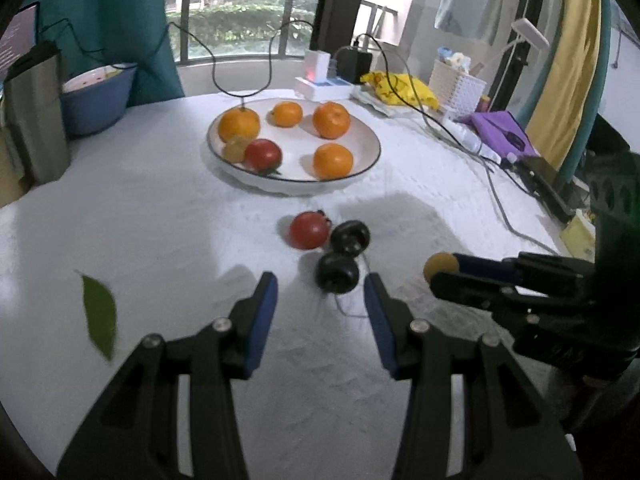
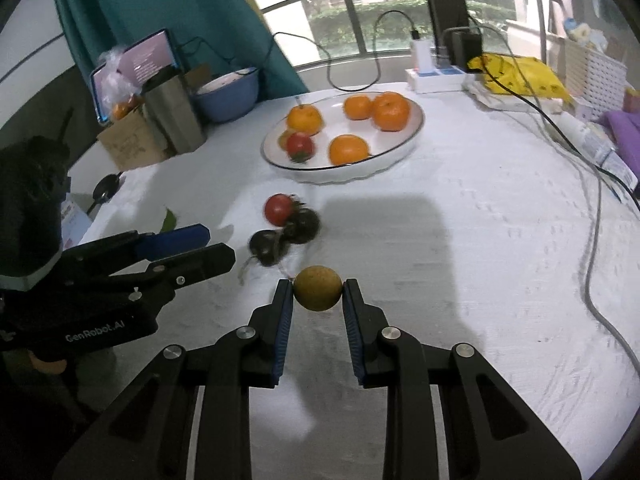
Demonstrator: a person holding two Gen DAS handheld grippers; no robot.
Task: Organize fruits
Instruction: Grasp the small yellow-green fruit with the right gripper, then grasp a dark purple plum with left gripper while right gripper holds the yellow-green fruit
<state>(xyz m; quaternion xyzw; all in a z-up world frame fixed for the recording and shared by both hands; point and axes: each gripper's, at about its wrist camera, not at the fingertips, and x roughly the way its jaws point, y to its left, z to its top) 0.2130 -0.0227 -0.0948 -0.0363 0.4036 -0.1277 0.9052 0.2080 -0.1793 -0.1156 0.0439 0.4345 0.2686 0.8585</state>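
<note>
White cloth covered the counter. Right tool was clamped on a small yellow-brown fruit. Left tool stood apart, empty. Next, I think, the fruit goes to the plate near the far edge, set down gently.

Steel tumbler, blue bowl, yellow bag, perhaps a leaf.

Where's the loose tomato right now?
The tomato lies on the table just in front of the plate, touching the two dark fruits at its right, ahead of the left hand-held gripper.
</note>
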